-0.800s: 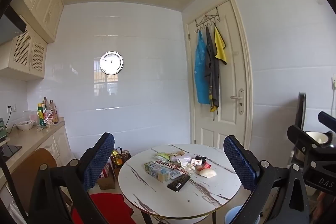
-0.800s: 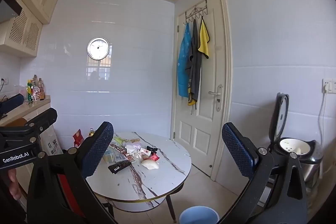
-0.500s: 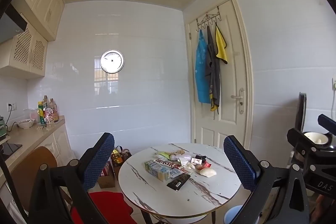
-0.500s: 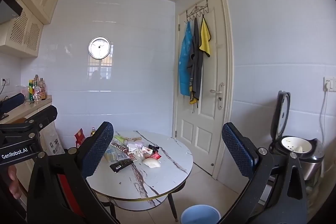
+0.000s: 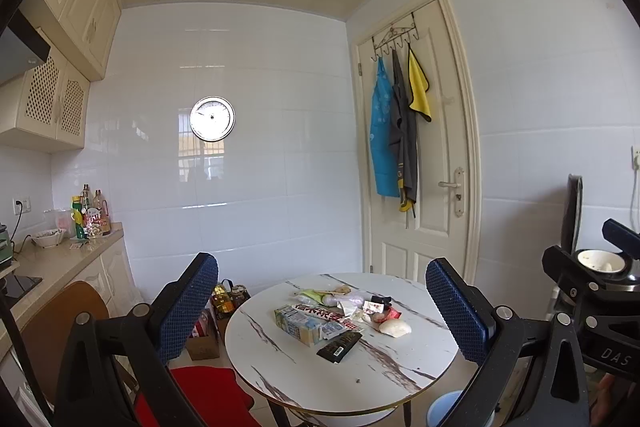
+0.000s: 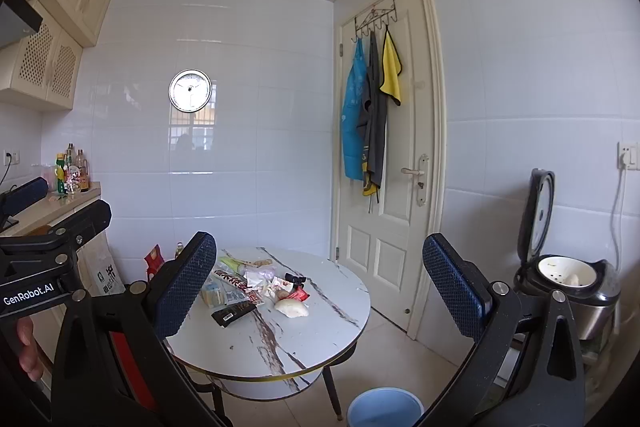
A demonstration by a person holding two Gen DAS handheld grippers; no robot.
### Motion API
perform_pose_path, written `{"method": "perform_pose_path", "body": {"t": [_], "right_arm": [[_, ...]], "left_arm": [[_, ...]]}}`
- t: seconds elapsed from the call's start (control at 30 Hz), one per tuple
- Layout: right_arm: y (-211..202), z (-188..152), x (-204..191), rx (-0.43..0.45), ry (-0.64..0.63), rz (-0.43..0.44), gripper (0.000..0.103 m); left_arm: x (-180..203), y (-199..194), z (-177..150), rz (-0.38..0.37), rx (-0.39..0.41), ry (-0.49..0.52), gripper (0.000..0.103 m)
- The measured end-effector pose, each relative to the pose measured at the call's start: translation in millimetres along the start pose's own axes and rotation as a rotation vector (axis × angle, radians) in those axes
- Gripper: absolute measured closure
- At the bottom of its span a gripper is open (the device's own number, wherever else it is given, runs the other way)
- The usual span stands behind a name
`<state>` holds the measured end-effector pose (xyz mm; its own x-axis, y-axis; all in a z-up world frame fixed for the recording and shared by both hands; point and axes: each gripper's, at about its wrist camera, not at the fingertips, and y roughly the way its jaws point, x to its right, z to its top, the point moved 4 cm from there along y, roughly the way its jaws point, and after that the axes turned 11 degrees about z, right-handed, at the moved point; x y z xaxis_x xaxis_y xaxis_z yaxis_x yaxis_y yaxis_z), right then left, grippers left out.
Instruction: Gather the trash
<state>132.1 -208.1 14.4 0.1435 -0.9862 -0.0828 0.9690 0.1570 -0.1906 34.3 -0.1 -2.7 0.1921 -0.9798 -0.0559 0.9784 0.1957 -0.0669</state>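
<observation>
Trash pile [image 5: 336, 315] lies mid-top on the round marble table [image 5: 384, 367]: left to right, a pale carton [image 5: 298, 323], a black wrapper [image 5: 340, 343] at its near side, crumpled red and white packets, a white lump [image 5: 395, 327]. My right view alone shows the whole blue bucket [image 6: 385, 407] on the floor beside the table and the open rice cooker [image 6: 568, 279] further right; my left view catches only the bucket's rim. My left gripper [image 5: 320, 307] points level at the table, jaws fully spread, empty. My right gripper [image 6: 320, 291] tips slightly down, jaws fully spread, empty.
</observation>
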Motion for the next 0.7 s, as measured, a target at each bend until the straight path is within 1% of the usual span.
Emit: {"method": "perform_pose_path", "body": {"t": [0.7], "right_arm": [[-0.6, -4.5, -1.7, 0.005, 0.005, -0.006, 0.000]], "left_arm": [[0.2, 0.5, -1.5, 0.001, 0.000, 0.006, 0.001]]}}
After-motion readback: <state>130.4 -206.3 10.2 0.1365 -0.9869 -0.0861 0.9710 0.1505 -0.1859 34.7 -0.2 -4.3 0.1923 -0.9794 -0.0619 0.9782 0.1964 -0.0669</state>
